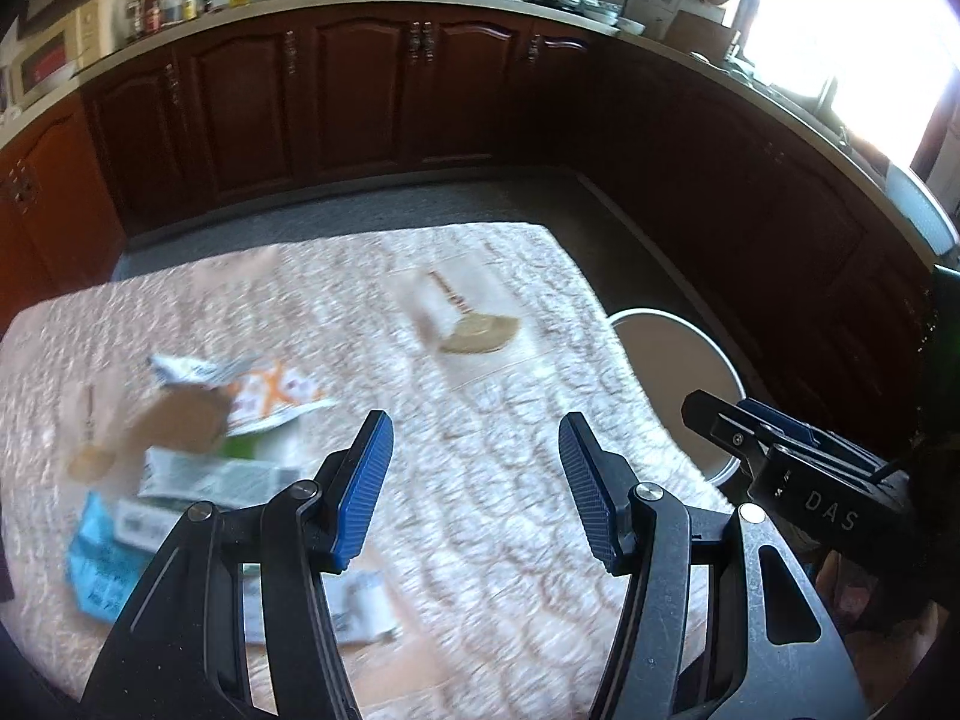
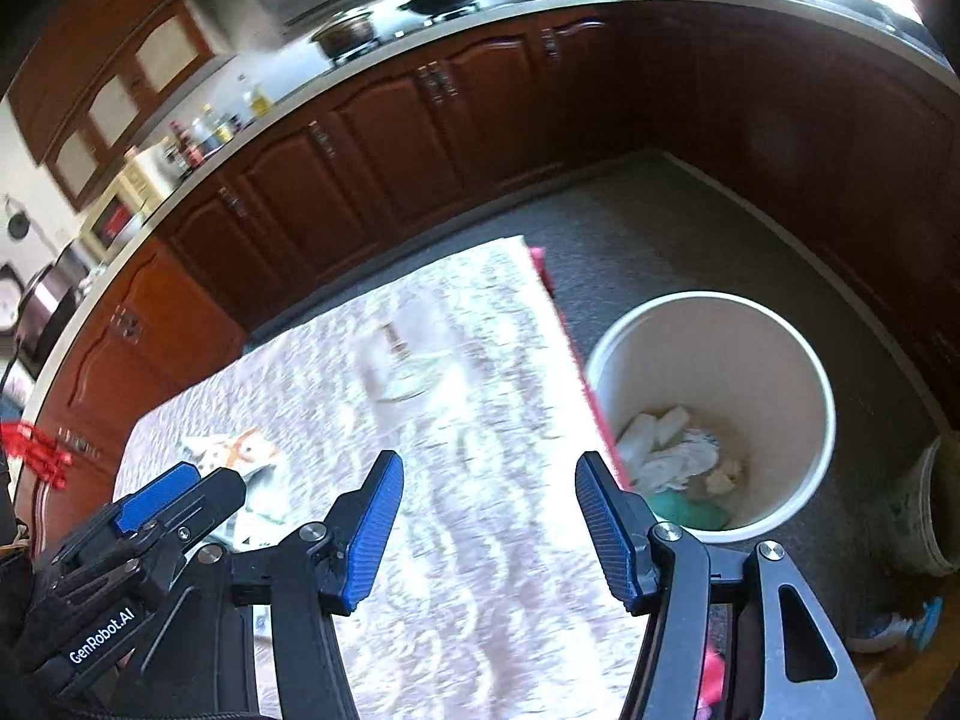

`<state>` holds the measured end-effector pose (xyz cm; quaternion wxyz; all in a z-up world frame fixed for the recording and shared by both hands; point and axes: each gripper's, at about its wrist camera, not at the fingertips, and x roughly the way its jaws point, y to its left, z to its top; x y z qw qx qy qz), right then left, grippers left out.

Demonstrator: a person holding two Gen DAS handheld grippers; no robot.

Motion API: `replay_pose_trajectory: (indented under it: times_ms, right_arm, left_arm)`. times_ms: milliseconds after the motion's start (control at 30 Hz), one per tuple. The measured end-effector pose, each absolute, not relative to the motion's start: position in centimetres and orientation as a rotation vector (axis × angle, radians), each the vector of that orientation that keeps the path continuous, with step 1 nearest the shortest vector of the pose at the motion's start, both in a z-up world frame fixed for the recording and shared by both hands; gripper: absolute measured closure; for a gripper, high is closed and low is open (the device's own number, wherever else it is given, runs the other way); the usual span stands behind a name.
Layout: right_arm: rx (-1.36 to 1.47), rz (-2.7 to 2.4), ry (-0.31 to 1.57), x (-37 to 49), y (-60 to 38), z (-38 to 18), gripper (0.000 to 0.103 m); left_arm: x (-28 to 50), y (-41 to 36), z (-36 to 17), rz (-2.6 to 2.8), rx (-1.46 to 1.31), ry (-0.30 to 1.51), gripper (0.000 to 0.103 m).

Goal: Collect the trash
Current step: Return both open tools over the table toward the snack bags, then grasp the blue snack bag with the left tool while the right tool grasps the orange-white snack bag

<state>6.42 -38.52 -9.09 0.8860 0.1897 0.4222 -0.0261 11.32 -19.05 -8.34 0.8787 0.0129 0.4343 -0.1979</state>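
At the left edge of the surface [image 1: 510,420] lies the litter still to be gathered: a blue packet [image 1: 99,558] nearest the near-left corner, a white-and-green wrapper [image 1: 216,477] beside it, a brown card piece [image 1: 180,426] overlapping an orange-and-white packet [image 1: 270,399], and a crumpled white scrap [image 1: 360,606] just under the left tongs [image 1: 474,480]. The pile's long axis runs from the near-left corner up toward the middle of the surface.

The left tongs hang above the surface, jaws moderately apart with nothing between them; the pile lies to their left and slightly below. The right tongs [image 2: 486,516] are likewise bare, their jaws opening, and sit further right, over the right edge of the surface. The left tongs are plainly the nearer to the pile, so the next pick looks theirs: a swing leftward and down.

Toward the far side of the surface lie flat paper pieces [image 1: 474,312], blurred. Past the right edge, on the floor, stands a white bin [image 2: 714,414] already holding crumpled white paper [image 2: 672,450] and something green.
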Motion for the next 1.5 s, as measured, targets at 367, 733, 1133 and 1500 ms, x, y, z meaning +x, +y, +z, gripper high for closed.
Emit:
replay_pose_trajectory:
  times_ms: [367,733,1133,1500]
  right_arm:
    - [0.309,0.077,0.933,7.5,-32.5,-9.9,0.045]
    - [0.282,0.133,0.967,8.4,-29.9,-10.8,0.041]
    - [0.251,0.163,1.008,10.4,-27.4,-11.8,0.041]
    - [0.150,0.338,1.014,15.0,-22.1,-10.8,0.032]
  left_arm:
    - [10.2,-9.7,-9.3,-0.297,-0.020,0.926,0.045]
    - [8.0,1.4,-14.6,-0.086,0.048,1.100,0.045]
    - [12.9,6.6,-19.3,0.145,0.082,1.178,0.045]
    - [16.0,9.8,-15.2,-0.019,-0.224,1.102,0.045]
